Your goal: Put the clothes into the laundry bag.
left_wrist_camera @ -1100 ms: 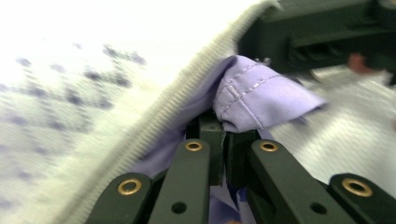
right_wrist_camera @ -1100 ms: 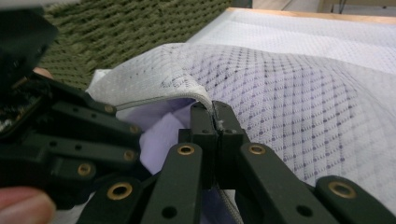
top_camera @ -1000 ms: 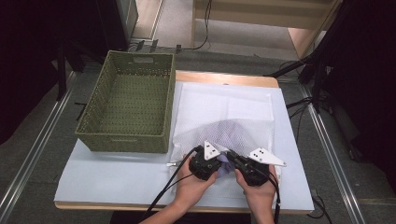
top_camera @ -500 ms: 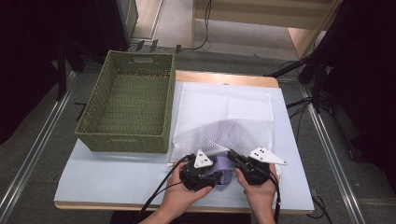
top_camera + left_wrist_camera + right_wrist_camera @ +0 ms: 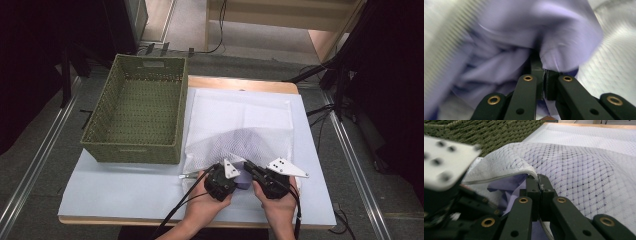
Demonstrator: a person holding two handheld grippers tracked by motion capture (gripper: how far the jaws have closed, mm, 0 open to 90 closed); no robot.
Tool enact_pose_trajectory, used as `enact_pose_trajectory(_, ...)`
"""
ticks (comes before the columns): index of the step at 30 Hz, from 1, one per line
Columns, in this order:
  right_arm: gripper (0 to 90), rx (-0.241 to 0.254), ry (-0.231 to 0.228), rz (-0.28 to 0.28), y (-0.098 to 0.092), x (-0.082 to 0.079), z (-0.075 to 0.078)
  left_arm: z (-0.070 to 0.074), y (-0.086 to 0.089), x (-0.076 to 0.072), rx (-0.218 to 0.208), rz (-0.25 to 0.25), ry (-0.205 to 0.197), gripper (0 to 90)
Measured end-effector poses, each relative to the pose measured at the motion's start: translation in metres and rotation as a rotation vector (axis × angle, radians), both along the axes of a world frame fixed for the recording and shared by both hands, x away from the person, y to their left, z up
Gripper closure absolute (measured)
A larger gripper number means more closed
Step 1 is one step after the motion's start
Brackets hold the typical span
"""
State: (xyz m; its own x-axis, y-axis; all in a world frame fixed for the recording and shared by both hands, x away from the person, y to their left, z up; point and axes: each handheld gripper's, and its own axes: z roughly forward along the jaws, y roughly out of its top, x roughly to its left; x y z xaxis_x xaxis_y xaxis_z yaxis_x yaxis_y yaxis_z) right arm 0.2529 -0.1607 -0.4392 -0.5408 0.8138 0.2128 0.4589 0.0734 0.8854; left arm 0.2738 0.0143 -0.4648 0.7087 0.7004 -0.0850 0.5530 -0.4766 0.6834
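A white mesh bag (image 5: 240, 117) lies flat on the table, and a purple cloth (image 5: 250, 137) shows through its near half. My left gripper (image 5: 234, 176) is at the bag's near opening. In the left gripper view it (image 5: 543, 72) is shut on a fold of the purple cloth (image 5: 524, 37). My right gripper (image 5: 252, 172) sits just to the right of it. In the right gripper view it (image 5: 539, 178) is shut on the mesh bag's rim (image 5: 506, 173) and lifts it, with purple cloth (image 5: 509, 187) underneath. The left gripper's grey plate (image 5: 444, 162) is blurred close by.
A green woven basket (image 5: 137, 117) stands at the table's left, touching the bag's left side. A pale sheet (image 5: 125, 187) covers the table. Both forearms come in over the front edge. Cables (image 5: 175, 212) trail off the front. Dark stands and cables (image 5: 345, 85) line the right.
Both hands have drawn back a little toward the front edge. The left gripper has turned and shifted, and more purple cloth shows at the bag's opening between the grippers.
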Motion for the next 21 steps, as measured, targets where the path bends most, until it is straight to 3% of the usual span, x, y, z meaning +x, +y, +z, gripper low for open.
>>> enact_pose_trajectory(2,89.7,-0.002,0.000,-0.001,-0.001,0.000,0.000,0.004,0.001,0.009,-0.034,0.038,-0.010,88.9)
enact_pose_trajectory(5,89.7,-0.003,0.006,-0.001,-0.001,0.000,0.000,0.009,0.004,0.018,-0.075,0.126,-0.077,88.8)
enact_pose_trajectory(8,89.7,-0.008,0.014,-0.002,0.000,0.001,-0.002,0.003,0.006,0.026,-0.063,0.196,-0.122,88.2)
enact_pose_trajectory(11,89.7,-0.017,0.026,-0.005,0.000,0.002,-0.004,-0.008,0.005,0.030,-0.035,0.156,-0.068,82.2)
enact_pose_trajectory(14,89.7,-0.018,0.039,-0.008,-0.001,0.003,-0.006,-0.005,0.006,0.016,-0.032,0.103,-0.068,68.1)
enact_pose_trajectory(19,89.7,-0.009,0.039,-0.014,-0.003,0.004,-0.006,0.014,0.018,-0.004,-0.091,0.033,-0.044,53.9)
enact_pose_trajectory(21,89.7,-0.010,0.041,-0.015,-0.003,0.004,-0.006,0.021,0.021,-0.009,-0.141,0.005,-0.026,49.6)
